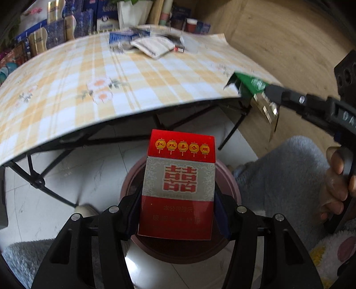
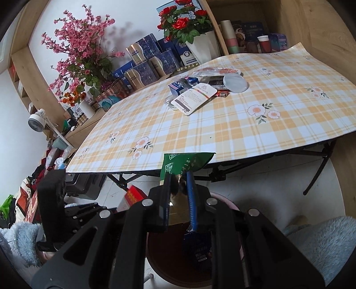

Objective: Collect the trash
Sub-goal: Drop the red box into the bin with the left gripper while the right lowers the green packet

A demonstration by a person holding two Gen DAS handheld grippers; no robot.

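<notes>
Left gripper (image 1: 176,211) pinches a red and silver cigarette pack (image 1: 179,184) between its two pads, which press on the pack's long sides, holding it upright directly over the round, dark-rimmed bin (image 1: 229,180) on the pale floor below. Right gripper (image 2: 179,189) has its jaws pressed almost together on a torn green and gold foil wrapper (image 2: 184,162), whose green flap sticks up past the fingertips. In the right wrist view the same bin (image 2: 224,200) lies just beneath this gripper too, with a dark blue packet (image 2: 197,246) already inside. A person's hand (image 1: 336,189) and a fluffy grey sleeve (image 1: 282,169) show at the right of the left wrist view.

Judging from this, the step in hand is the drop: both pieces of trash are carried off the bench and hang above the bin. The next move calls for each gripper to spread its jaws while well inside the rim, so the pack falls clear and the light wrapper does not drift onto the floor.

Farther off, the bench (image 2: 222,131) with its yellow check cloth carries more litter near its far edge: a white printed sachet (image 2: 195,97), a small blue carton (image 2: 178,85), a round clear lid (image 2: 235,83). These look like the remaining pickups. Beyond stand boxes and red flowers (image 2: 184,20).
</notes>
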